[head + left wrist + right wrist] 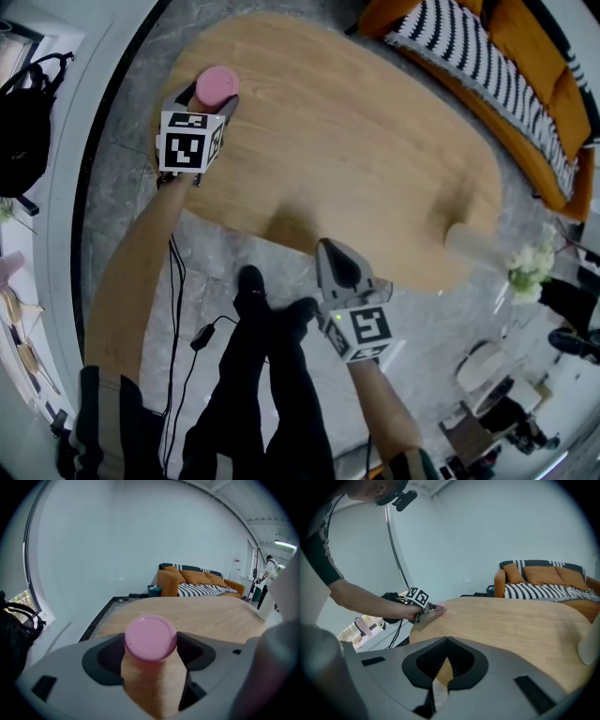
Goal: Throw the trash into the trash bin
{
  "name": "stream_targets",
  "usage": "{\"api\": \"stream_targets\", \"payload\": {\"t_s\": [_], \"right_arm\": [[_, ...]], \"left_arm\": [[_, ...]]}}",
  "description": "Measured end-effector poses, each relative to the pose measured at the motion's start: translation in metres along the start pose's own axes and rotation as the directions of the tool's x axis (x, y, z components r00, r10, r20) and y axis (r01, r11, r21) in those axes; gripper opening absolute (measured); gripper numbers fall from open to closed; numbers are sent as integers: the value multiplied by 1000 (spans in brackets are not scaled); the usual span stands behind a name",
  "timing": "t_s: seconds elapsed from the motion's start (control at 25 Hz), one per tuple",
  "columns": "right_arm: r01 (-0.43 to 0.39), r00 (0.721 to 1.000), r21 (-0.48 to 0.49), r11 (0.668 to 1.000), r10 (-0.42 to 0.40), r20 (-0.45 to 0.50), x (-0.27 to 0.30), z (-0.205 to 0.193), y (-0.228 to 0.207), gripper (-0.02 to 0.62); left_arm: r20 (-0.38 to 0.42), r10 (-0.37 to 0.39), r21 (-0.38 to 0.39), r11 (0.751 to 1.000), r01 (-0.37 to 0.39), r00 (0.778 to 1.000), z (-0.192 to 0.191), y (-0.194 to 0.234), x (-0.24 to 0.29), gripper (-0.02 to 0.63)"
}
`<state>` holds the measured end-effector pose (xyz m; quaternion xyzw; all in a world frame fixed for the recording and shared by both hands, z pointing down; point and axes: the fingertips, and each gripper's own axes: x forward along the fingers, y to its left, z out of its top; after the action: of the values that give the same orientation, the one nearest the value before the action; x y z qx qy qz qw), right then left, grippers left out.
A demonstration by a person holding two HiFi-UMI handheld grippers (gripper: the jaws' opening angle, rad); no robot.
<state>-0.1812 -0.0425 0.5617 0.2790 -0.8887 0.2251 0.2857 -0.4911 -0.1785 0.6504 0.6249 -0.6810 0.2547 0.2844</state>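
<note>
A bottle with a round pink cap (216, 86) stands at the left edge of the oval wooden table (356, 141). My left gripper (210, 97) is shut on it, one jaw on each side. In the left gripper view the pink cap (150, 638) fills the gap and both dark pads (108, 658) touch it. My right gripper (331, 247) hovers at the table's near edge, shut and with nothing in it. In the right gripper view its jaws (443, 644) meet at the tips. A pale cylinder (466, 242) lies near the table's right edge.
An orange sofa (534, 103) with a black-and-white striped throw (487, 66) stands beyond the table. A small teal container (153, 590) sits beside the sofa. A black bag (28, 112) is at the left. Cables (187, 319) trail over the grey floor by the person's legs.
</note>
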Motion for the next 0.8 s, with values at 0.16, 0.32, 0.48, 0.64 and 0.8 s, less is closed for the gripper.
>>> {"api": "stream_targets", "payload": {"t_s": [0.16, 0.32, 0.48, 0.64, 0.8], "right_arm": [[5, 1000, 14, 1000, -5, 14, -19, -2, 1, 0], [24, 999, 22, 999, -25, 33, -42, -5, -2, 0], [66, 998, 37, 997, -66, 14, -68, -15, -11, 0], [118, 993, 57, 991, -119, 2, -93, -35, -29, 0], [161, 986, 99, 982, -165, 31, -117, -56, -40, 0]], "left_arm": [[12, -55, 58, 997, 54, 998, -3, -41, -27, 353], [30, -138, 146, 980, 132, 990, -14, -93, -55, 353], [41, -232, 226, 950, 217, 972, -29, -152, -86, 353], [45, -313, 298, 911, 286, 949, -43, -209, -113, 353], [31, -368, 349, 875, 335, 929, -60, -257, -129, 353]]}}
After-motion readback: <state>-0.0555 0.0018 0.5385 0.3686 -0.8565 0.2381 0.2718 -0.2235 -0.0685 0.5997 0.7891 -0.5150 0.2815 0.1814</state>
